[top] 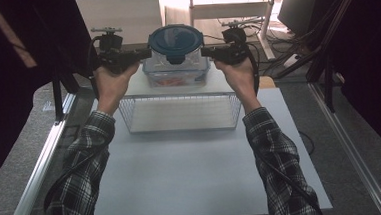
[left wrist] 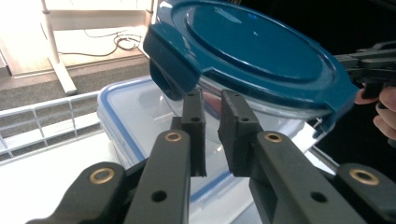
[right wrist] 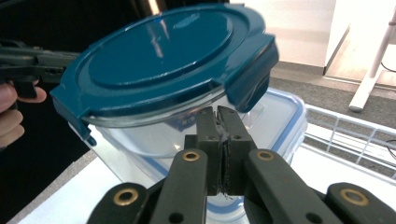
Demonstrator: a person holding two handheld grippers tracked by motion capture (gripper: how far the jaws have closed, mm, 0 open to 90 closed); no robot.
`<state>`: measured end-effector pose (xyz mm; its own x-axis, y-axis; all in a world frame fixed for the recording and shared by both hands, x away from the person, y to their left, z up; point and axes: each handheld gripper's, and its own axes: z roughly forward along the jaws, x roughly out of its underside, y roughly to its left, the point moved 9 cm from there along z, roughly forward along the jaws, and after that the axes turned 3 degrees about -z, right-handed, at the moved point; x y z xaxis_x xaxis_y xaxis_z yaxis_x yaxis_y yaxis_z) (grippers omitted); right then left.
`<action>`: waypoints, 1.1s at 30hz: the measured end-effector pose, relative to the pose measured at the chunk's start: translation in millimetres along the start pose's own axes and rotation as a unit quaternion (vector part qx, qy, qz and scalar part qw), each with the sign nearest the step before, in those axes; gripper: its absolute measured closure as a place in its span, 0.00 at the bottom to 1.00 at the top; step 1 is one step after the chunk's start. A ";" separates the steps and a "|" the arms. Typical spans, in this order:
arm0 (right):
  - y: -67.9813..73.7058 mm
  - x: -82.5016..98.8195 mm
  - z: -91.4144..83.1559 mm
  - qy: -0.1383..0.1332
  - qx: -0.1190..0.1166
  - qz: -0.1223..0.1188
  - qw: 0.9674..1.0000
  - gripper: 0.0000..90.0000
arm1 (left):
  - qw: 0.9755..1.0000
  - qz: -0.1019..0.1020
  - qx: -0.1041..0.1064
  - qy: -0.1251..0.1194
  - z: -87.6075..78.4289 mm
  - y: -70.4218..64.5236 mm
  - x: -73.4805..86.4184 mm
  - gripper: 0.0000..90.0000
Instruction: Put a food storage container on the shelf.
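Evidently, we hold the glass bowl [top: 176,51] with blue lid [left wrist: 261,51] between both claws, above a rectangular container [left wrist: 135,121]; left gripper [left wrist: 212,119] and right gripper [right wrist: 219,122] closed beneath its rim. Heavy, slippery, breakable; support under the rim.

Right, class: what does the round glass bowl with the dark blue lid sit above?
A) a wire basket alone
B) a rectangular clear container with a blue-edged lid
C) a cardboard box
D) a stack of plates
B: the round bowl sits directly over a rectangular clear container whose lid has a blue edge, seen below the bowl in both gripper views; the wire basket lies nearer the person.
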<state>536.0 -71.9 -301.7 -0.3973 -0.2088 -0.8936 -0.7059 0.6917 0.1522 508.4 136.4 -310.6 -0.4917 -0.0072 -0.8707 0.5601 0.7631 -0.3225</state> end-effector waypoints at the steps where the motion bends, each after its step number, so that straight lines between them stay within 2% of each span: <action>1: 1.5 2.7 -0.1 0.001 -0.003 -0.004 1.000 0.94 | 1.000 0.004 0.001 0.002 -0.8 -0.5 1.9 0.88; 4: 5.8 9.6 -3.8 0.001 -0.013 -0.015 1.000 0.85 | 1.000 0.010 0.022 0.013 -5.4 -6.9 13.9 0.78; 7: 12.0 18.0 -9.0 0.005 -0.026 -0.028 0.999 0.75 | 0.999 0.029 0.021 0.024 -10.7 -12.2 27.6 0.69; 10: 18.5 27.4 -16.2 0.008 -0.026 -0.047 0.999 0.63 | 0.998 0.037 0.037 0.024 -17.9 -19.5 41.4 0.60; 17: 31.4 53.6 -33.9 0.008 -0.025 -0.063 0.998 0.40 | 0.997 0.052 0.051 0.014 -30.3 -32.9 67.5 0.36; 20: 36.1 66.0 -38.7 0.012 -0.027 -0.073 0.997 0.33 | 0.996 0.055 0.062 0.010 -35.2 -39.1 81.6 0.28; 24: 44.8 86.0 -44.4 0.018 -0.031 -0.086 0.996 0.23 | 0.996 0.049 0.074 0.011 -40.1 -45.6 105.6 0.19; 27: 52.2 106.5 -47.9 0.022 -0.034 -0.097 0.994 0.17 | 0.996 0.054 0.074 0.019 -43.0 -50.2 128.4 0.11; 33: 65.7 150.7 -53.6 0.036 -0.042 -0.106 0.993 0.09 | 0.995 0.077 0.061 0.034 -48.2 -57.0 171.0 0.06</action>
<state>398.3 -95.0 -403.7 -0.2734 -0.3936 -0.8777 -0.8236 0.5672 0.0022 360.2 122.9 -423.3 -0.4354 0.1497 -0.8877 0.7071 0.6671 -0.2343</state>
